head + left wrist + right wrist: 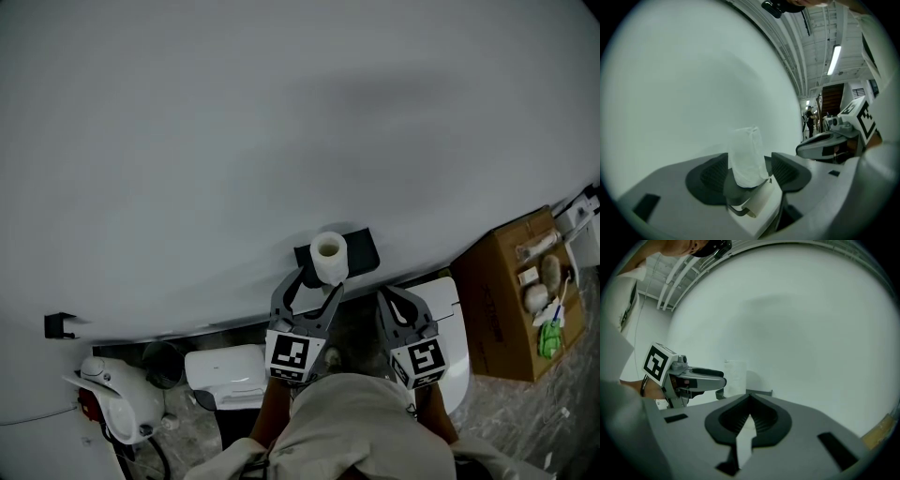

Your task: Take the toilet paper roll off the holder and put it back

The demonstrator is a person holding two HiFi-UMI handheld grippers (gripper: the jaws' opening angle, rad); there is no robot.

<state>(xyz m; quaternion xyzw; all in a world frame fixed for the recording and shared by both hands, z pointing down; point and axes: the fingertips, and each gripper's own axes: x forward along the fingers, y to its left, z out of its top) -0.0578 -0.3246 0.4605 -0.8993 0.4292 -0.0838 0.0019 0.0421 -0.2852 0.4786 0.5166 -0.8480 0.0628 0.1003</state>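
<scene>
Toilet paper roll (pixel 328 258) stands on end on the black holder (pixel 361 249), which is fixed to the white wall (pixel 281 122); that is how it looks from above in the head view. The left gripper (pixel 320 280) reaches up to it with its jaws spread, one tip on each side of the roll's lower part. The right gripper (pixel 396 298) sits just beside it on the right, over a white fixture (pixel 455 323) and apart from the roll. A cardboard box (pixel 506 300) with odds and ends on top stands further right on the floor, and a white appliance (pixel 117 398) with a red part lies low at the left. In the left gripper view the roll rises between the two dark ribbed pads (pixel 710 176), close to both, though I can't tell whether they actually press on the paper. The holder's dark bracket shows under the roll. The right gripper's marker cube (pixel 858 115) is off to the right, with a ceiling strip light (pixel 833 60) above it. In the right gripper view that gripper's jaws are pressed together at the tips with nothing held between them. Past them, the left gripper's grey finger points at the roll from the left, its tip at the roll's edge, and the roll sits against the wall on the holder's ledge.
</scene>
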